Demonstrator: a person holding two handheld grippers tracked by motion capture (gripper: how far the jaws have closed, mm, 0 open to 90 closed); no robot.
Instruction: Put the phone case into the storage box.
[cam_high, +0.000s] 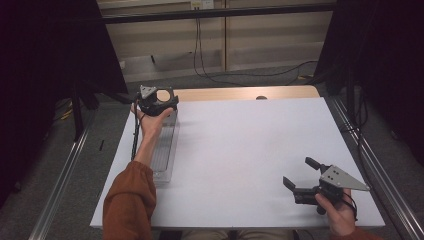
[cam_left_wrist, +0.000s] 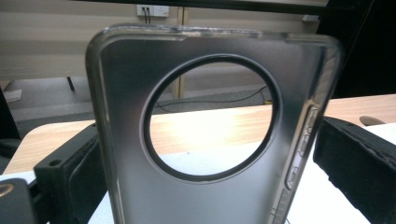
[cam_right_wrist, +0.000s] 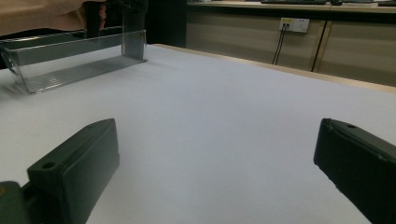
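The left gripper (cam_high: 159, 102), jaws wide, is standing a clear phone case (cam_left_wrist: 210, 140) upright in the clear tray (cam_high: 165, 150) along the table's (cam_high: 250, 150) left edge, while the empty right gripper (cam_high: 302, 175) is waiting open near the right corner.

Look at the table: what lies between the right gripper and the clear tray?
Nothing. In the right gripper view, bare white table runs from the open right gripper to the clear tray; the high view agrees.
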